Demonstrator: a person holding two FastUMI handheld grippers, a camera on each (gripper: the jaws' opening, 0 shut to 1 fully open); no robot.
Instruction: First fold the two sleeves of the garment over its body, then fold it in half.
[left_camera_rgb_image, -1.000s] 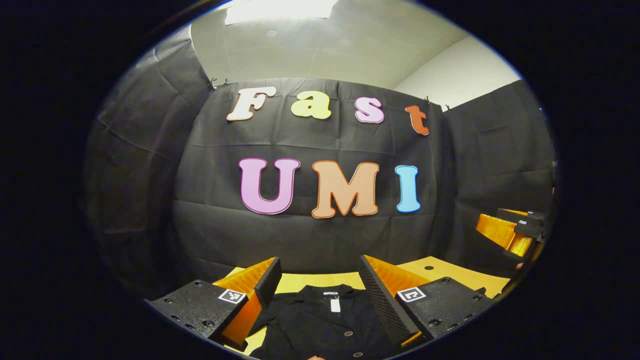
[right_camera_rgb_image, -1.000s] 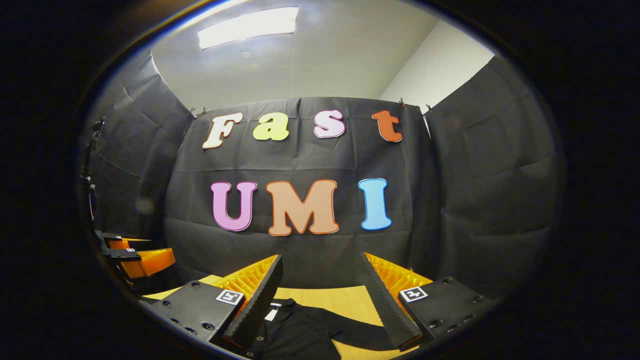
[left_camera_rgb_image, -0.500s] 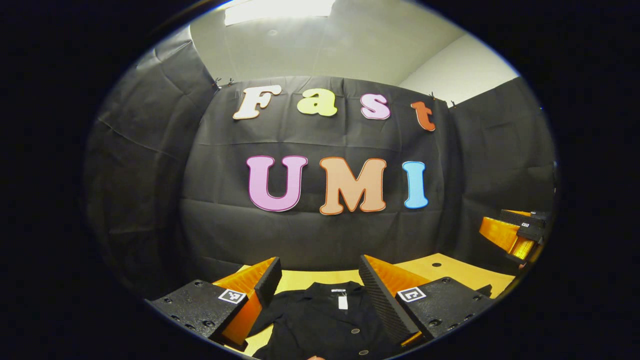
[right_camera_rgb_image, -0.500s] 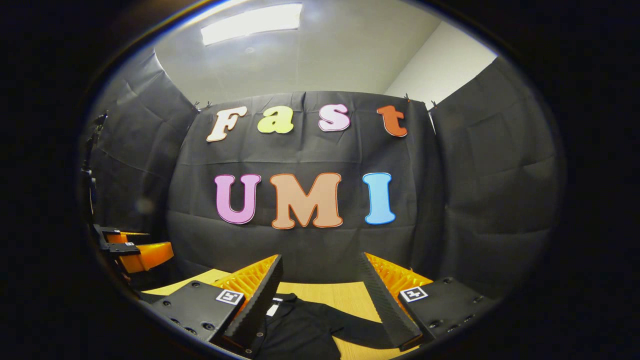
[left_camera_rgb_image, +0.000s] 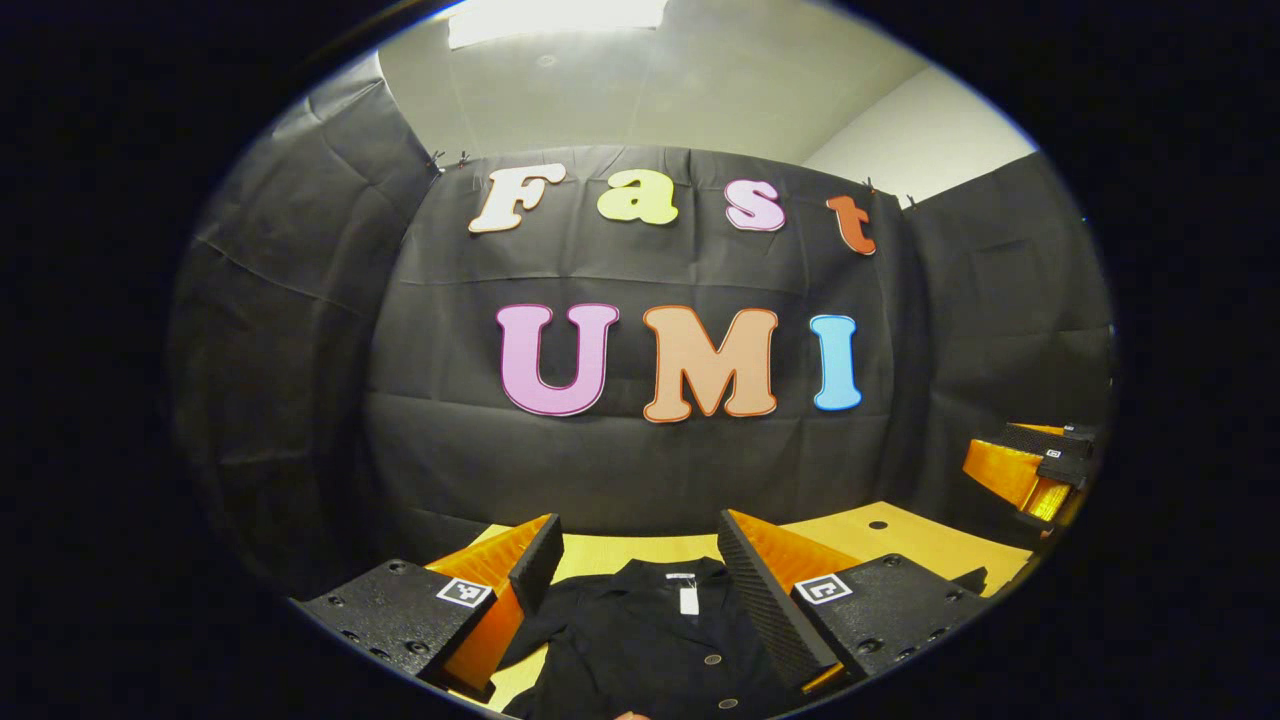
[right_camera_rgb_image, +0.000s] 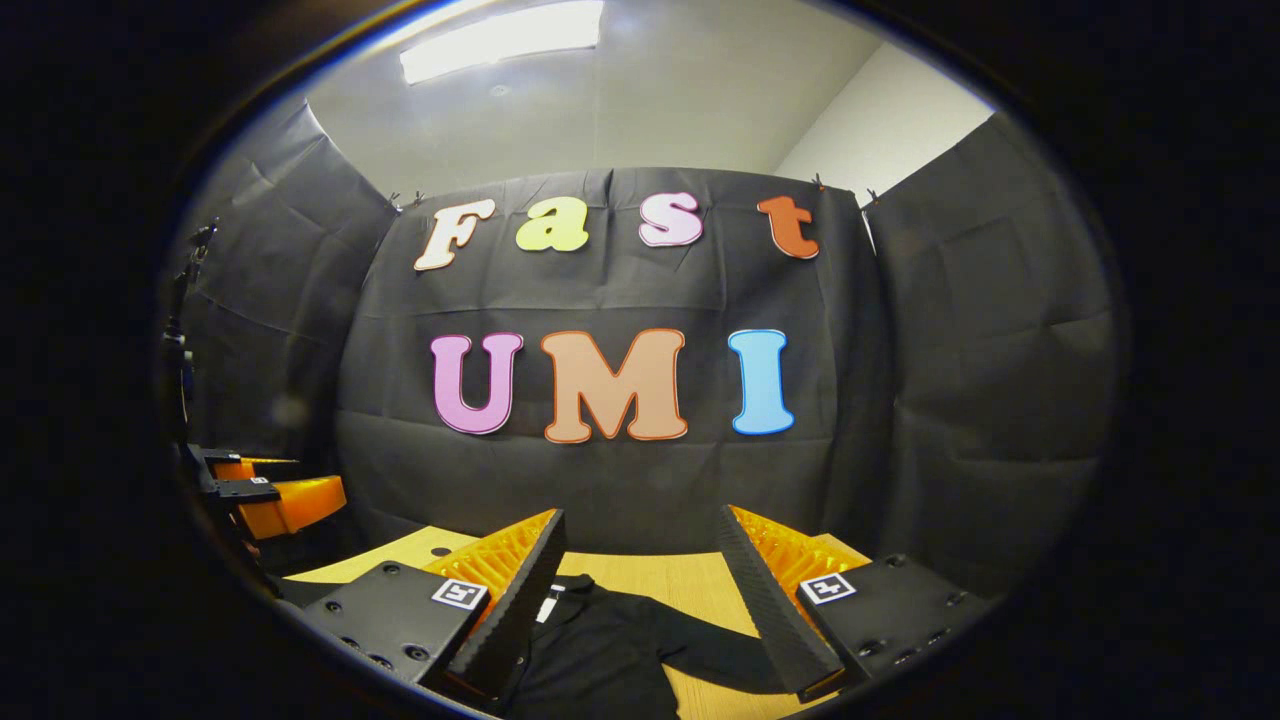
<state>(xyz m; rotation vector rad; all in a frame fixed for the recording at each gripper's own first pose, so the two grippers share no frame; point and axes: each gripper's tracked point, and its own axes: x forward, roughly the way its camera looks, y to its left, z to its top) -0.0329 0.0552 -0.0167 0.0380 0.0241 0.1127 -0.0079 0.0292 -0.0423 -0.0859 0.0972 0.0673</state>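
Black cloth walls close in the booth on three sides, under a pale ceiling with a bright light panel, and a light wooden worktop (left_camera_rgb_image: 900, 535) runs along the foot of the back wall. On that worktop lies a black garment (left_camera_rgb_image: 650, 640), a buttoned shirt spread flat with its collar toward the back wall and a small white tag (left_camera_rgb_image: 687, 600) at the neck. In the left gripper view the left gripper (left_camera_rgb_image: 640, 585) hangs above the shirt's upper body, its fingers (left_camera_rgb_image: 535, 565) spread wide apart with nothing between them, the collar and button row showing in the gap. In the right gripper view the right gripper (right_camera_rgb_image: 640, 590) hovers over the side of the garment where one sleeve (right_camera_rgb_image: 700, 645) stretches out across the wood, away from the body; its fingers (right_camera_rgb_image: 525, 595) are likewise spread apart and grip nothing. Each gripper also appears at the edge of the other's view, well apart from it: the right one at the far right of the left gripper view, the left one at the far left of the right gripper view. The sleeve that shows lies unfolded
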